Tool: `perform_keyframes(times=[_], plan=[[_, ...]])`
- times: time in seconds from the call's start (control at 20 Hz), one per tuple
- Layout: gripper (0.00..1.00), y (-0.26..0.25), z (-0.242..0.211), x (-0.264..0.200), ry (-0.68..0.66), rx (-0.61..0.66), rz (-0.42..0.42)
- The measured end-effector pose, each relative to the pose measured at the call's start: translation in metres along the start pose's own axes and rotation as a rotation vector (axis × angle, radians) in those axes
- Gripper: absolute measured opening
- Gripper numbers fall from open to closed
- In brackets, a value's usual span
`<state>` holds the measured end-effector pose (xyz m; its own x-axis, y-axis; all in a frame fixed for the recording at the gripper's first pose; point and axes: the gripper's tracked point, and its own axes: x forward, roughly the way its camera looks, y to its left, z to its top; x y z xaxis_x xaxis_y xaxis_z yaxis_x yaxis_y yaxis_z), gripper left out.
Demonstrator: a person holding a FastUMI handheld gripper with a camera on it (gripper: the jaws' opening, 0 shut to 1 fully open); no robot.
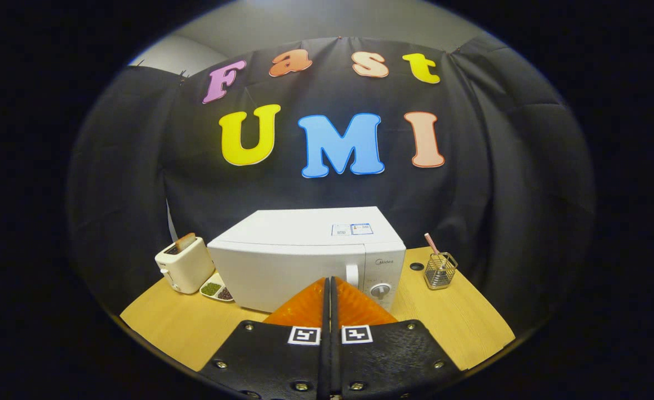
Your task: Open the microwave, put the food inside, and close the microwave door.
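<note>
The wooden desk carries everything, a pale plank top with visible grain and a small round cable hole near its back edge. The microwave is the biggest thing on it: a white, smooth-sided box set square to the approach, door closed, so its handle and round dial face the tool. That suits the task, since the door looks like the first thing to be pulled open.

The gripper is held low in front of the microwave, its jaws clenched together with nothing between them, the tips pointing at the door just left of the handle, apart from it as far as I can judge.

Left of the microwave stands a cream toaster, rounded, with a slice of toast poking out of its slot. Between toaster and microwave lies a shallow divided dish holding green and dark bits, probably the food to go inside, kept near the door side for a short carry.

To the right a wire mesh holder keeps a striped straw leaning upright, well clear of the door
</note>
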<state>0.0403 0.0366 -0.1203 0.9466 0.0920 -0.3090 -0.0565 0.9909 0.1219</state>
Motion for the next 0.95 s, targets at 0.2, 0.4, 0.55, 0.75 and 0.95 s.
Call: perform_keyframes(times=[0.2,0.4,0.55,0.75,0.95], plan=[[0.00,0.000,0.010,-0.036,-0.049,0.013,0.008],[0.00,0.002,0.020,-0.063,-0.095,-0.002,0.018],[0.14,0.007,0.022,-0.077,-0.109,0.000,0.046],[0.91,0.008,0.024,-0.087,-0.146,-0.024,0.050],[0.97,0.005,0.029,-0.095,-0.172,-0.034,0.031]])
